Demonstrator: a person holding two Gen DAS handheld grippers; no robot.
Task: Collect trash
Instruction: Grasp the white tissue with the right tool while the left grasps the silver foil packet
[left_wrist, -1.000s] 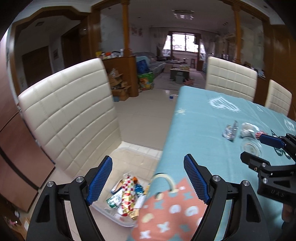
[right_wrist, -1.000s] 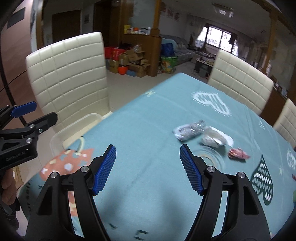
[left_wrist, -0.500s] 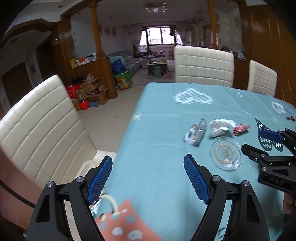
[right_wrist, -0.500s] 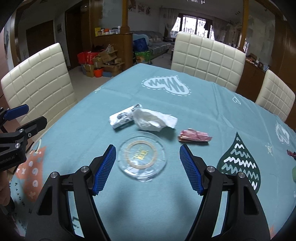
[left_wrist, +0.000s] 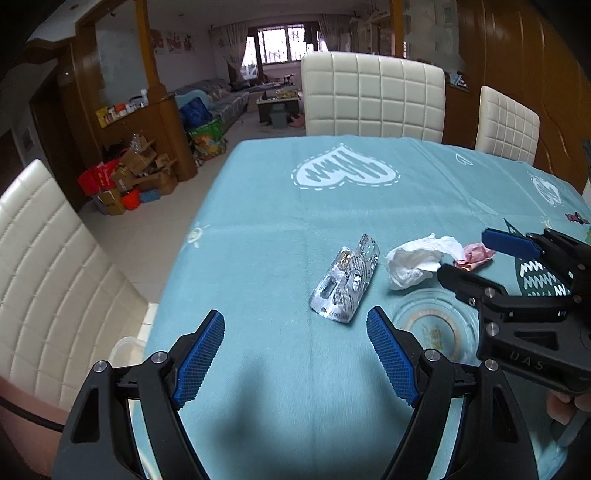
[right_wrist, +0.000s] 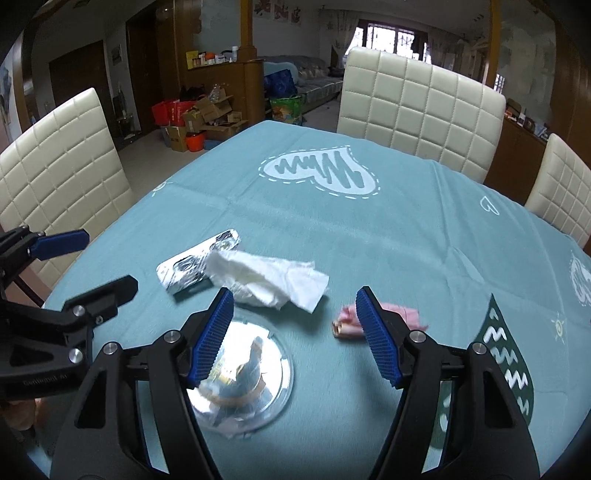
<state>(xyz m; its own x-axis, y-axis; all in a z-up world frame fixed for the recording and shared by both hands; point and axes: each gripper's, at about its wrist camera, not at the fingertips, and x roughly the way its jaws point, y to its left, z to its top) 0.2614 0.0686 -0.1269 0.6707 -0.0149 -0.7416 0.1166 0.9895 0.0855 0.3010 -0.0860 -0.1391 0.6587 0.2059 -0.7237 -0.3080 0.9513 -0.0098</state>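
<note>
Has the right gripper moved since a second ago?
Yes. The right gripper has advanced over the table toward the trash: the glass dish, once well ahead, now lies under its left finger. Its jaws have just been closing, nothing between them.

Teal heart-patterned tablecloth (left_wrist: 295, 206), pinkish wrapper (right_wrist: 406, 315)

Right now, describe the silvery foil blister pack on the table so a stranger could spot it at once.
On the light blue tablecloth with white heart prints, a small cluster of litter lies near the clear round glass dish. The silvery foil blister pack is its leftmost piece, beside the crumpled white tissue. It alone is shiny, flat, oblong and studded with pill bubbles.
</note>
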